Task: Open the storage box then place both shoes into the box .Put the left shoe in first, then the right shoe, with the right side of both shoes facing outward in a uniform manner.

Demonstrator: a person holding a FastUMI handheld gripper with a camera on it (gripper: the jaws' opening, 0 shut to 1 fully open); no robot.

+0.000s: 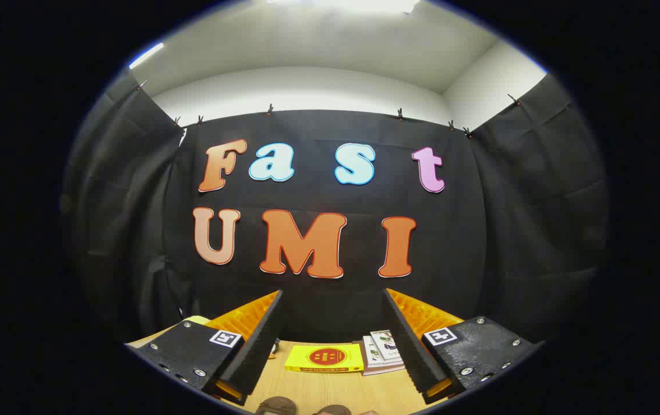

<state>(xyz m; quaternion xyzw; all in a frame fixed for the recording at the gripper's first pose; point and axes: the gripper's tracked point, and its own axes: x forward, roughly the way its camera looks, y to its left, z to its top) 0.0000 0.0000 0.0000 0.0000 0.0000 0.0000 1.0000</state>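
Observation:
My gripper [332, 302] is open, held high and level over the wooden table [330, 392], with nothing between its fingers [260, 340]. Below the fingers, at the near end of the table, the brown tops of two shoes [276, 405] just peek into sight, one beside the other [332, 410]. Too little of them shows to tell left from right.
A yellow book [324, 358] lies flat on the table beyond the fingers. A small stack of white booklets [383, 351] sits beside it to the right. The black cloth booth wall stands behind the table.

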